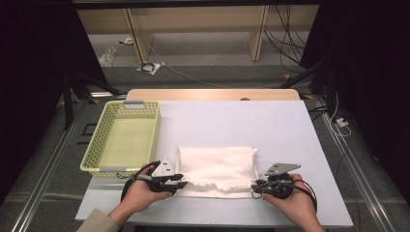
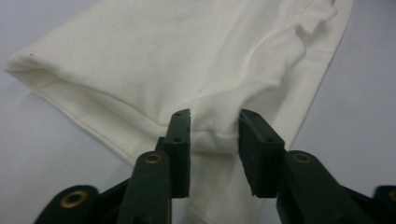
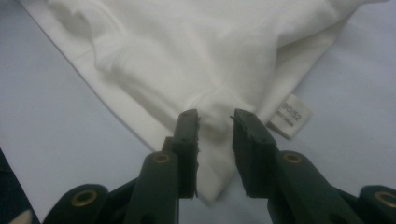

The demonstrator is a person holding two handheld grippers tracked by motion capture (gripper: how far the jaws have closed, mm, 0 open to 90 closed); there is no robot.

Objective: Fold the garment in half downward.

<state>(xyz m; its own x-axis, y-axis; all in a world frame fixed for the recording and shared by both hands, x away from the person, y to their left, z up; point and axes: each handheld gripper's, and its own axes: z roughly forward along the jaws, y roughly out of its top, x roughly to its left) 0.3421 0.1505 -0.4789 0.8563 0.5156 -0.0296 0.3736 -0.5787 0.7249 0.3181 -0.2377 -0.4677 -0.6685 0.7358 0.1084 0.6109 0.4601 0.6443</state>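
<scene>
While both grippers, left [image 2: 214,122] and right [image 3: 215,122], stand part-open astride the cloth [image 1: 217,166] corners without pinching, lift them clear gently to keep the fold.

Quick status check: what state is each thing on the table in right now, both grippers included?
White garment: folded, flat on the table, near edge rumpled.
Basket: upright, empty.
Left gripper: jaws apart, cloth between them, not clamped.
Right gripper: jaws apart over a corner of the cloth, not clamped.
Size tag: sticking out, flat on the table.
</scene>
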